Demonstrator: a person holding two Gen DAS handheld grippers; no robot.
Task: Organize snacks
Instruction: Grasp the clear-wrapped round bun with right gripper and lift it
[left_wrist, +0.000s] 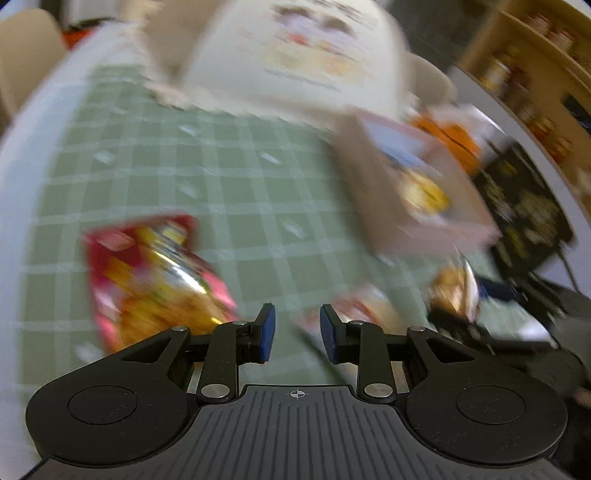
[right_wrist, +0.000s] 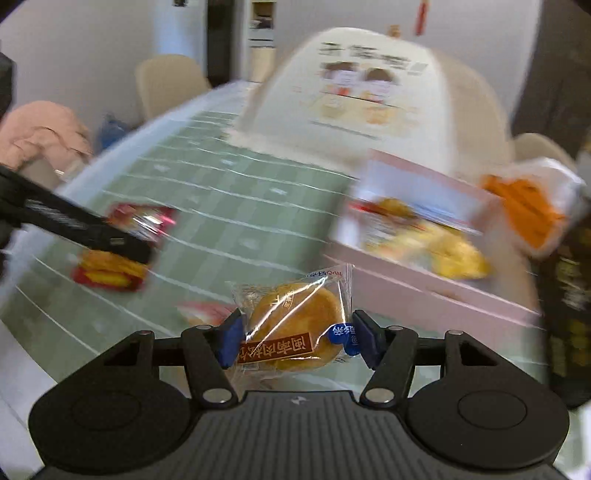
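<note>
A green checked tabletop (right_wrist: 229, 206) is carrying a big white box (right_wrist: 369, 96) at twelve o'clock and a pink box (right_wrist: 424, 295) at two. The right gripper (right_wrist: 295, 336) is clamping its jaws on a wrapped pastry (right_wrist: 291, 321). The left gripper (left_wrist: 297, 328) is hovering, jaws apart, a red snack bag (left_wrist: 155, 280) at ten o'clock.

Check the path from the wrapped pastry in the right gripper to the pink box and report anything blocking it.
Nothing visible blocks it. The right gripper holds the wrapped pastry between its fingers, above the green checked tablecloth. The pink box lies just ahead to the right, with only open space between them. Motion blur hides fine detail.
</note>
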